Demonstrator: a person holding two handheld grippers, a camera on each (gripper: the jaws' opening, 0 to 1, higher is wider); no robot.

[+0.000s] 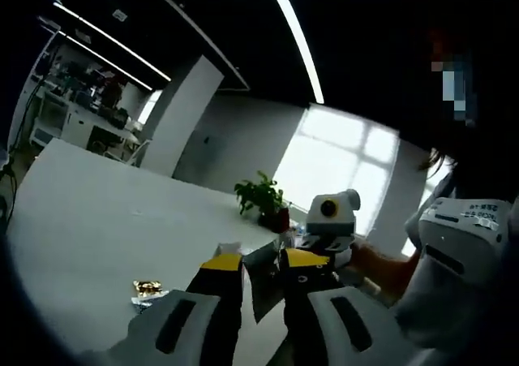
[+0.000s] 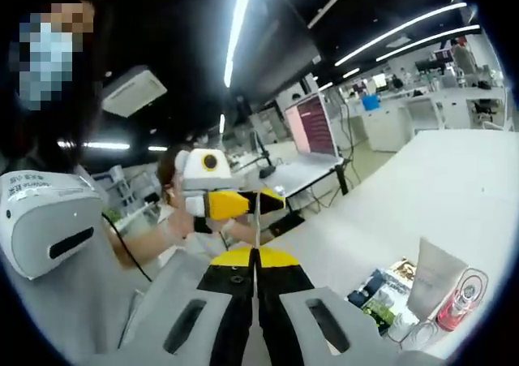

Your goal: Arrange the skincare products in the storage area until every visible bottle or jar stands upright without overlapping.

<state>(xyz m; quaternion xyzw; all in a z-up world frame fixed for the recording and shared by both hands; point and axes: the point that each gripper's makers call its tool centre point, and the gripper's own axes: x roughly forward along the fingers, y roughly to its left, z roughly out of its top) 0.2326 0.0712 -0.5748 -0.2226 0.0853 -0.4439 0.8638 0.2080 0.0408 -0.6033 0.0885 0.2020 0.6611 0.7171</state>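
Skincare products (image 2: 422,297) sit clustered low at the right in our right gripper view: a pale tube (image 2: 434,278) stands upright, a red-capped bottle (image 2: 461,301) leans beside it, flat sachets (image 2: 381,293) touching. Both grippers are raised between us, apparently sharing one thin dark packet (image 1: 263,281). Our left gripper (image 1: 263,264) has jaws apart around it; our right gripper (image 2: 255,260) has jaws pressed together on its edge.

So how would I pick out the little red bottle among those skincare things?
In the right gripper view, follow the big white table to its near end, lower right, where a few products sit together. Next to the pale upright tube and the dark flat packets, the bottle is the clear one with red inside.
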